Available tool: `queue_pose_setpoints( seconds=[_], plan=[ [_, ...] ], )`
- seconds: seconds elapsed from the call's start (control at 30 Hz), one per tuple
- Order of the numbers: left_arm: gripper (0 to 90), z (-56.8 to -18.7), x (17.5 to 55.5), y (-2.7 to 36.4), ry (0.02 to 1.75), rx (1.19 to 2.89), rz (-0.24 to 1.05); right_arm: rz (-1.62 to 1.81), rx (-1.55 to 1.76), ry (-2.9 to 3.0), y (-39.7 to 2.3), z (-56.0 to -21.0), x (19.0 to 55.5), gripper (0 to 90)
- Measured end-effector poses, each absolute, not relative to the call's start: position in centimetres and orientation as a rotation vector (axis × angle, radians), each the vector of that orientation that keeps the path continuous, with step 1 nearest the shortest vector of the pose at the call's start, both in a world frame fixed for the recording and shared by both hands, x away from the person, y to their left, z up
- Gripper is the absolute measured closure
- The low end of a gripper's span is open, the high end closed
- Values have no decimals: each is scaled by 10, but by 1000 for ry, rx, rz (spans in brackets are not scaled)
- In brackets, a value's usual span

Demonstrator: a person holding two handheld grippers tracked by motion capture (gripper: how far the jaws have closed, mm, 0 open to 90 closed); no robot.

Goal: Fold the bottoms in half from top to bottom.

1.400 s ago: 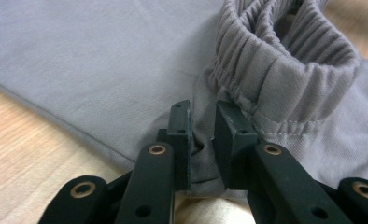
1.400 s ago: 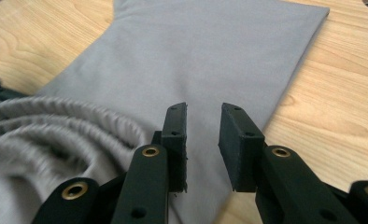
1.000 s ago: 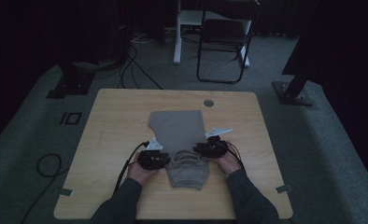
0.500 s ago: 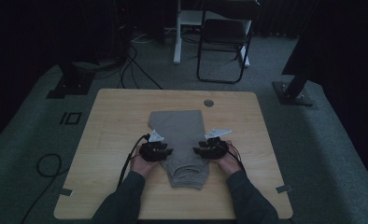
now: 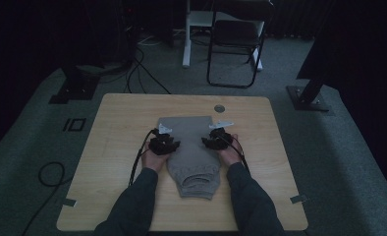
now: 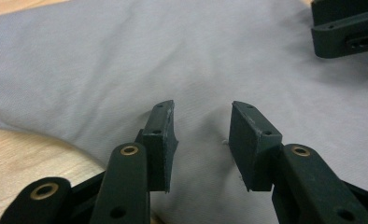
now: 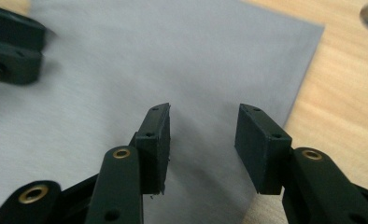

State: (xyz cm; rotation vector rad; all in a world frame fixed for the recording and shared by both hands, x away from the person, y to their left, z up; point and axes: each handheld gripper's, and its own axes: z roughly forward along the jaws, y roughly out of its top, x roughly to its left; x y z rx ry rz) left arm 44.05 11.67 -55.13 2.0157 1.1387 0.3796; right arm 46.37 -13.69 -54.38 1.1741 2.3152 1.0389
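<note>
- I see the folded grey cloth garment (image 5: 191, 150) lying mid-table on the light wooden table (image 5: 113, 147), waistband toward me.
- My left gripper (image 6: 201, 140) has just been opening; it is released above the fabric, nothing between the jaws.
- My right gripper (image 7: 203, 144) likewise has just been opening, near the garment's edge, gripping nothing.

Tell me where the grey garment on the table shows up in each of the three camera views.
High view: the grey garment lies mid-table between the two grippers.
Left gripper view: it spreads under and beyond the open jaws of the left gripper.
Right gripper view: it covers the left and middle, under the open jaws of the right gripper.
Shared landmark: the light wooden table.
</note>
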Motion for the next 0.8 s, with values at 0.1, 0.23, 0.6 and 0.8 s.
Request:
queue_pose_setpoints(
  seconds=[0.1, 0.23, 0.6, 0.8],
  plan=[
    [614, -552, 440, 117, 1130, 2024, 389, 1040, 1182, 2310, -137, -551, 463, 551],
    [626, -551, 438, 117, 1110, 2053, 400, 1057, 1186, 2307, -140, -552, 459, 555],
    [631, -552, 403, 122, 1053, 2077, 365, 1037, 1166, 2333, -141, -550, 421, 565],
    [630, -553, 383, 124, 1015, 2087, 363, 1043, 1153, 2357, -142, -550, 400, 565]
  ],
)
